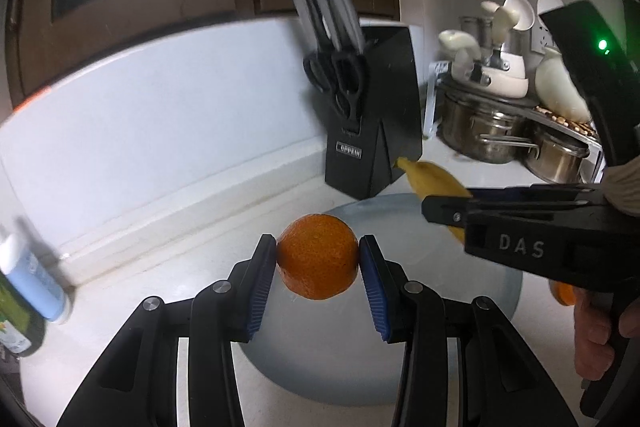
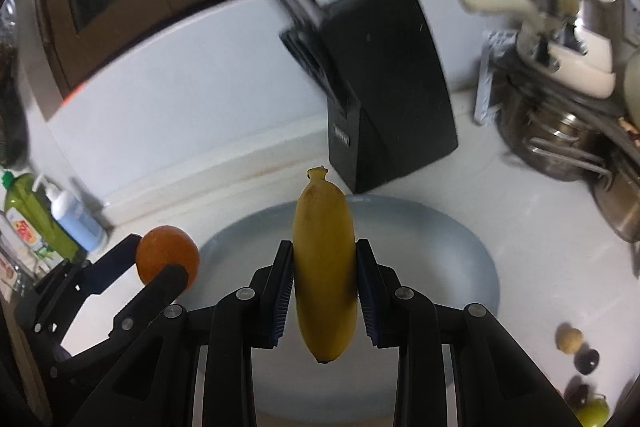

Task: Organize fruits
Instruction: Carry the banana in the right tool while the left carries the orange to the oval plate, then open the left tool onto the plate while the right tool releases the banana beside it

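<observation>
Two fruits in my grip: one per gripper, both over the plate.
Left gripper (image 1: 318, 257): I have its blue pads clamped on the orange (image 1: 317, 261), one pad on each side, fruit clear of the surface.
Orange position: above the near-left part of the grey plate (image 1: 496, 301); from the right wrist view it sits at the plate's left edge.
Right gripper (image 2: 324, 281): I have it clenched on the banana (image 2: 324, 267), pads pressing both flanks near its middle.
Banana position: lengthwise along the fingers, stem end pointing away toward the knife block (image 2: 384, 87), lower tip hanging below the pads, over the plate's middle.
Plate: on the white counter (image 1: 168, 267), just in front of the knife block.
Counter left: green bottle (image 2: 30, 215) and white pump bottle (image 2: 72, 215) by the wall.
Counter right: steel pots (image 1: 492, 131) under a rack; a few small fruits (image 2: 580, 355) lie well apart from the plate, too blurred for me to name.
Hand: fingers (image 1: 592, 339) wrapped on the right gripper's handle.
</observation>
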Motion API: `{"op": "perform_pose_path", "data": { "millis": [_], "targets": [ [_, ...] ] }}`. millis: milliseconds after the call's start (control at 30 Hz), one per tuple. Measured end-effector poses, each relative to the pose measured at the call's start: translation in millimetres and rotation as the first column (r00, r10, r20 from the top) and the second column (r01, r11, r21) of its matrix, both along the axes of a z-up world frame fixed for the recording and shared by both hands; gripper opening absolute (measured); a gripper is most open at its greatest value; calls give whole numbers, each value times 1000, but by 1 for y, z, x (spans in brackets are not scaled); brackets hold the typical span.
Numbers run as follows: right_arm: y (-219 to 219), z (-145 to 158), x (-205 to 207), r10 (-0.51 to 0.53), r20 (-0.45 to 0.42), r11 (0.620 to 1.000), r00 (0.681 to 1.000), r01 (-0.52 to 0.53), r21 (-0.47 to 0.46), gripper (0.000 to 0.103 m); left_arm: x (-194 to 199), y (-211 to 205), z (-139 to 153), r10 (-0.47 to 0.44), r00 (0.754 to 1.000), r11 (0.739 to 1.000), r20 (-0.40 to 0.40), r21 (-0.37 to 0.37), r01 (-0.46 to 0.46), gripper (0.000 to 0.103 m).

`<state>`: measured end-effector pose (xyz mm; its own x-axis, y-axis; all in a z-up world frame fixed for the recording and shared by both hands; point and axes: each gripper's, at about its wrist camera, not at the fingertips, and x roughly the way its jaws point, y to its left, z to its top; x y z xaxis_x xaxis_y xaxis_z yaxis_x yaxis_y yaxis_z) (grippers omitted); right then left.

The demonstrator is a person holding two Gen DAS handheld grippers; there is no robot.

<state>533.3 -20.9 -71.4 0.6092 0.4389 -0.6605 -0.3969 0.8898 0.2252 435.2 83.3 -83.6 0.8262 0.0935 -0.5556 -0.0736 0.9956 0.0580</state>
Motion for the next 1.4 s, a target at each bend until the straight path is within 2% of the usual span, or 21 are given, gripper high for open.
{"op": "perform_pose_path", "data": {
  "millis": [267,533,1000,1200,1367,1400],
  "targets": [
    [15,-41,35,9,-117,999,993,-13,-35,31,29,9,-31,-5,997,1000,-75,0,5,42],
    [24,-61,52,10,-192,997,981,-24,-68,31,47,14,-51,-21,989,1000,-145,-21,18,42],
    [27,-74,55,4,-223,995,975,-26,-97,31,57,13,-70,-36,979,999,-203,-23,32,43],
    [26,-75,56,9,-218,995,976,-30,-93,32,57,15,-71,-32,978,999,-205,-39,24,44],
    [24,-71,55,3,-193,996,981,-20,-88,42,56,15,-71,-24,979,999,-203,-37,16,44],
    [23,-69,54,2,-185,996,983,-19,-87,42,56,15,-70,-23,979,999,-201,-37,16,47]
  ]
}}
